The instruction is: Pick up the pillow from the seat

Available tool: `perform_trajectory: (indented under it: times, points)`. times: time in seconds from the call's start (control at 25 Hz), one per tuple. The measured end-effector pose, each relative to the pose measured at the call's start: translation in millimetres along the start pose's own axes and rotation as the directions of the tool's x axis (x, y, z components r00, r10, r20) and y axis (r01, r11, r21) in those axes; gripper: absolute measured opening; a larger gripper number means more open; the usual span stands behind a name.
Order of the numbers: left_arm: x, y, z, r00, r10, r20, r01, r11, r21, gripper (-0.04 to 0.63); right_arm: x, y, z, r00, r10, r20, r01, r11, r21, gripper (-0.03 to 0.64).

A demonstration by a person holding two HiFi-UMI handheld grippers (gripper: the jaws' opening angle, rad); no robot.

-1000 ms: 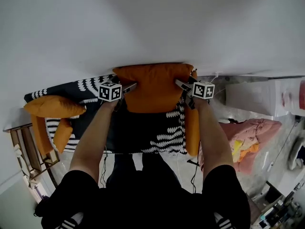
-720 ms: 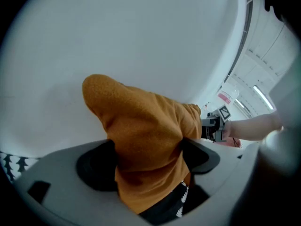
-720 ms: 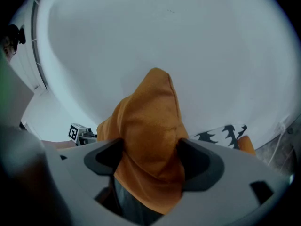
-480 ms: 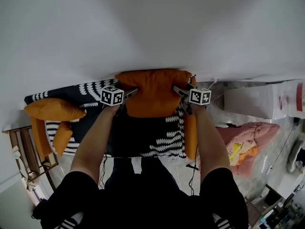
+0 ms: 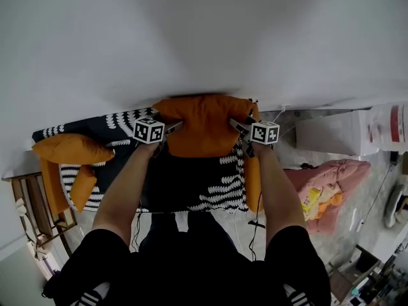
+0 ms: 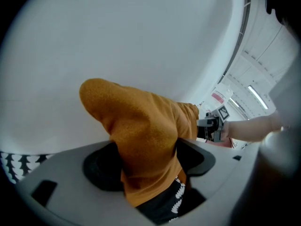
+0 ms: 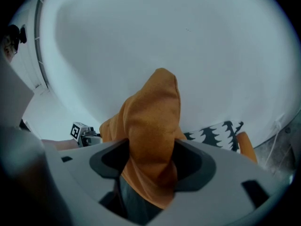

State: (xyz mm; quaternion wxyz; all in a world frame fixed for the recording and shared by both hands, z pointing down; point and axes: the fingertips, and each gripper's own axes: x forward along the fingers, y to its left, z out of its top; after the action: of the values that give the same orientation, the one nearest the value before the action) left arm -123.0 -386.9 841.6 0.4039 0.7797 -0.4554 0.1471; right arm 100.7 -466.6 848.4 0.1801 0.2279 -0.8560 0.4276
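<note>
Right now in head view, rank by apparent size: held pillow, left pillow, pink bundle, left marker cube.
1. held pillow and pink bundle: look alike; the pillow is nearer the camera, so unranked.
2. left pillow
3. left marker cube

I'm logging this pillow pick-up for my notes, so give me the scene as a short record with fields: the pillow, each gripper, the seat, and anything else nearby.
Pillow: orange fabric pillow, gripped at its left and right ends
Left gripper: jaws have just been closing, pinching the pillow's left end
Right gripper: jaws have just been closing, pinching the pillow's right end
Seat: black cover with white leaf pattern, below the pillow
Nearby: second orange cushion at the seat's left end; pink bundle of cloth on the floor to the right
</note>
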Motion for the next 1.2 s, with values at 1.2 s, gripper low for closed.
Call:
perform_trajectory:
  times: [1.2]
  points:
    - [-87, -101, 70, 0.990, -0.116, 0.074, 0.103, 0.982, 0.158, 0.313, -116, 101, 48, 0.981, -0.007, 0.192, 0.019, 0.998, -0.060, 0.258]
